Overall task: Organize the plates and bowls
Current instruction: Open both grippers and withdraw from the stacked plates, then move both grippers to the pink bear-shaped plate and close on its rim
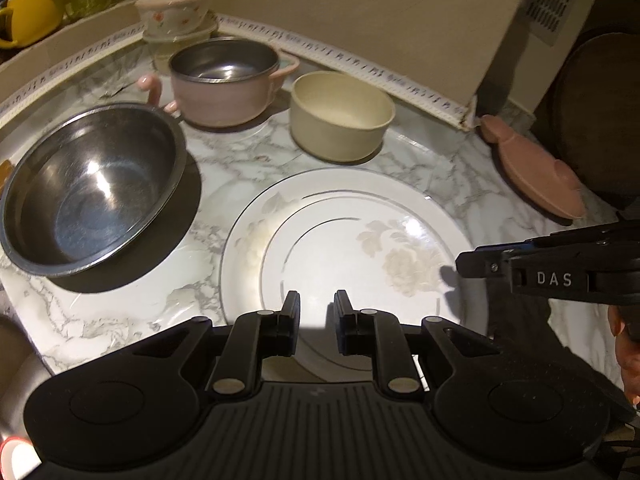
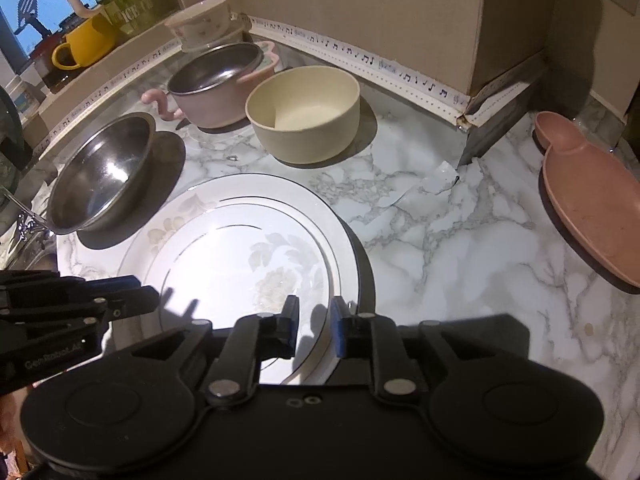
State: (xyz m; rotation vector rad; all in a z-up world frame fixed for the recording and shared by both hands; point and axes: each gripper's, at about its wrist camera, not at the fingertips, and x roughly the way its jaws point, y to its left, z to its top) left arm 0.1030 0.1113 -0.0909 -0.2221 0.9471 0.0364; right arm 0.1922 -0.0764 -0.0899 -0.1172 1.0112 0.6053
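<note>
**Hovering over the big plate**

Pressed nearly together with nothing pinched, the left tongs (image 1: 316, 320) are held over the near rim of the flowered plate (image 1: 340, 220), which is sat on the marble counter (image 2: 460, 240) between a steel bowl (image 1: 92, 188) and a pink dish (image 1: 536, 176). At the plate's right edge the right tongs (image 2: 314, 322) are parked; pinching or not can't be told

White floral plate (image 1: 344, 240) flat on marble, steel bowl (image 1: 92, 192), cream bowl (image 1: 340, 116) behind.

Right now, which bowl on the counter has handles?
The pink bowl with the steel lining, behind the plain steel bowl and beside the cream bowl; those two have no handles.
</note>
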